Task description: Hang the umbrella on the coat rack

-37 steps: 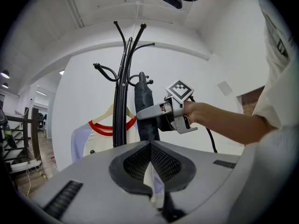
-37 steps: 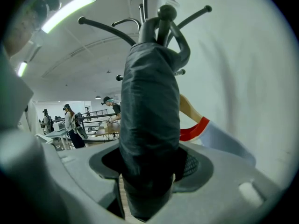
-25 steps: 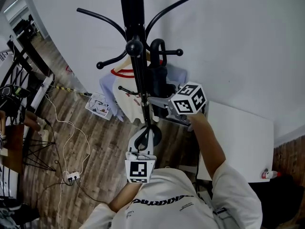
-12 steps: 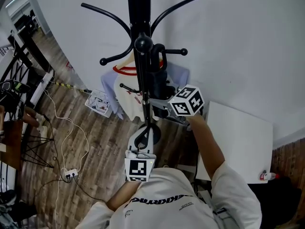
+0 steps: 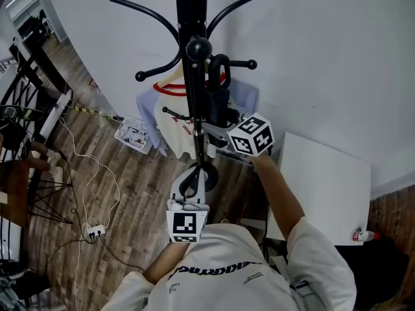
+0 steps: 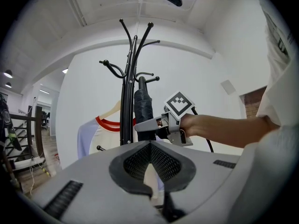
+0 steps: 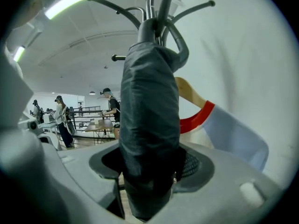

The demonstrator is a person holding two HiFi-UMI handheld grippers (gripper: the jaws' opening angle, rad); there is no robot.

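Since a second ago, the right gripper (image 7: 149, 171) has been brought slightly lower and closer to the pole of the coat rack (image 5: 191, 18). Its jaws are clamped on the folded dark umbrella (image 7: 149, 125), which is held upright beside the pole, its hooked handle (image 5: 218, 62) up by a short peg (image 5: 245, 64). The left gripper (image 6: 150, 146) is held level, with its jaws closed together and empty.

Left of umbrella (image 5: 218, 103), rack pole (image 5: 192, 109) and shirt (image 5: 172, 120) block; open room toward wall (image 5: 324, 57).
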